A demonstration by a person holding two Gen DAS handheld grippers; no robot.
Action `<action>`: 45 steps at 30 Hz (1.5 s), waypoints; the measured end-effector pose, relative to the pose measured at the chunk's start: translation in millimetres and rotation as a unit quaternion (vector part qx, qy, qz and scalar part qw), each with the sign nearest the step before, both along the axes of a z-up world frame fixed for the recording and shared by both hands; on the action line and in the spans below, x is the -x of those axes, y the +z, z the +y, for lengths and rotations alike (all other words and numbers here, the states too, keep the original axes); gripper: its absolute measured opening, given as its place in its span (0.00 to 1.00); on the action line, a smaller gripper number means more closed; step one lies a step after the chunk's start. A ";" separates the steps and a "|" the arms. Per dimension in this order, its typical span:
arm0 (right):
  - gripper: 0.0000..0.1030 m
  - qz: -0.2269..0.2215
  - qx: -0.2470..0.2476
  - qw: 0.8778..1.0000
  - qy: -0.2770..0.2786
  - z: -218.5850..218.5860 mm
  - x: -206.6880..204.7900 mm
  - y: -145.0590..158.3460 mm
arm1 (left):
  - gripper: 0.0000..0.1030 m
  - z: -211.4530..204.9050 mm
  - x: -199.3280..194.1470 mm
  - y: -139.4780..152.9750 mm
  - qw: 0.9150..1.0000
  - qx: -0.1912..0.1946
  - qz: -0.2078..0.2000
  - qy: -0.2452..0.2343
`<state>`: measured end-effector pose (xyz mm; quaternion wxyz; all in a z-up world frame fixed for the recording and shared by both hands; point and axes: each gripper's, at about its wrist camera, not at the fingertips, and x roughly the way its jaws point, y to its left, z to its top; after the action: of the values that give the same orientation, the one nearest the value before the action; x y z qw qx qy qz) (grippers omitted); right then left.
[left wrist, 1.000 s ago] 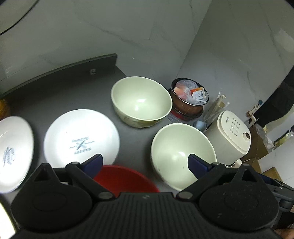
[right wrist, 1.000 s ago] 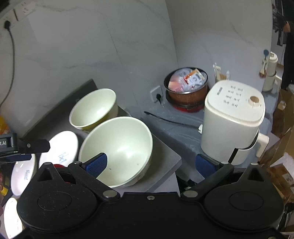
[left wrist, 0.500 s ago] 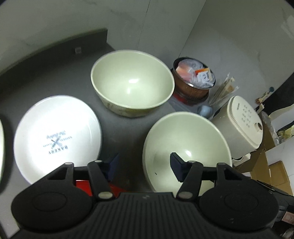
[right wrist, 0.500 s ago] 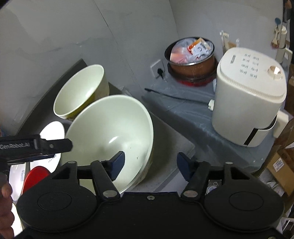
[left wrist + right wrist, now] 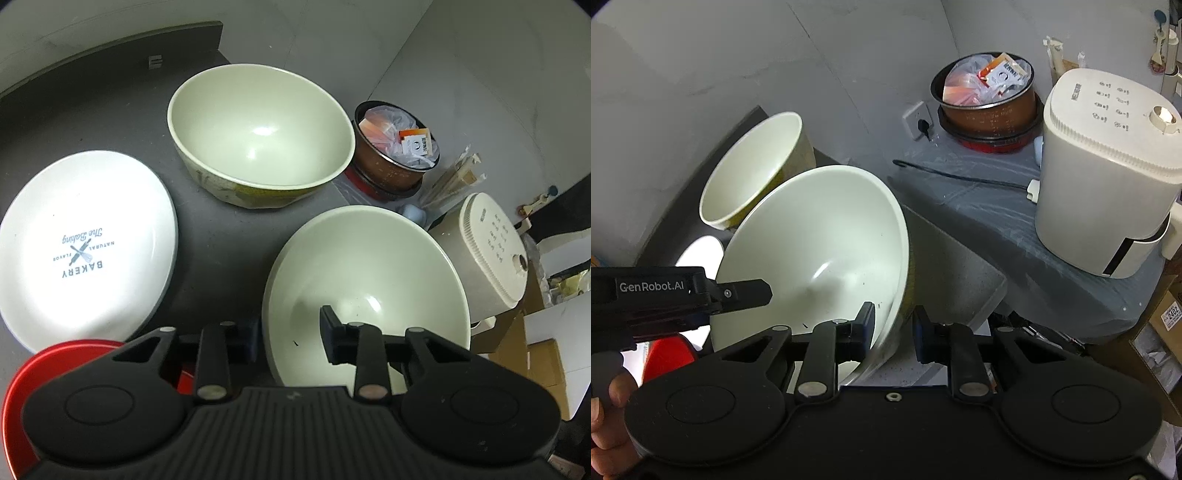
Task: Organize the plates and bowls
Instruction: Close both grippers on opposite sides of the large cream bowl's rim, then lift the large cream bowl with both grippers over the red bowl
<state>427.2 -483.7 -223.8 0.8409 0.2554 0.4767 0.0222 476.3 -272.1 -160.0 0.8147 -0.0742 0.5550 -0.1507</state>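
Two cream bowls stand on the dark counter (image 5: 221, 251). The near bowl (image 5: 365, 288) (image 5: 812, 258) sits at the counter's right end, with the far bowl (image 5: 258, 136) (image 5: 750, 173) behind it by the wall. My left gripper (image 5: 291, 334) straddles the near bowl's left rim, one pad outside and one inside, and has closed onto it. My right gripper (image 5: 894, 326) pinches the same bowl's right rim. In the right wrist view one of the left gripper's fingers (image 5: 750, 293) reaches over the bowl. A white BAKERY plate (image 5: 85, 243) and a red dish (image 5: 55, 365) lie to the left.
A white rice cooker (image 5: 1108, 184) and a brown pot of packets (image 5: 986, 99) sit on a lower grey surface to the right, crossed by a black cable (image 5: 960, 177). Marble walls close the back. Cardboard boxes (image 5: 543, 354) stand beyond the counter's edge. A hand (image 5: 605, 417) holds the left gripper.
Both grippers came forward and down to the near bowl and narrowed from wide open onto opposite sides of its rim. The far bowl and plates stayed put.
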 end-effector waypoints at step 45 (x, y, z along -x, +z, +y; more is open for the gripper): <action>0.21 -0.078 -0.017 0.992 0.098 57.7 50.0 91.2 | 0.06 117.4 109.5 96.1 0.987 0.029 -0.104 0.123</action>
<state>377.2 -426.0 -132.6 0.8649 0.2191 0.4317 0.1323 366.8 -154.7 -64.0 0.8780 -0.1491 0.4490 -0.0724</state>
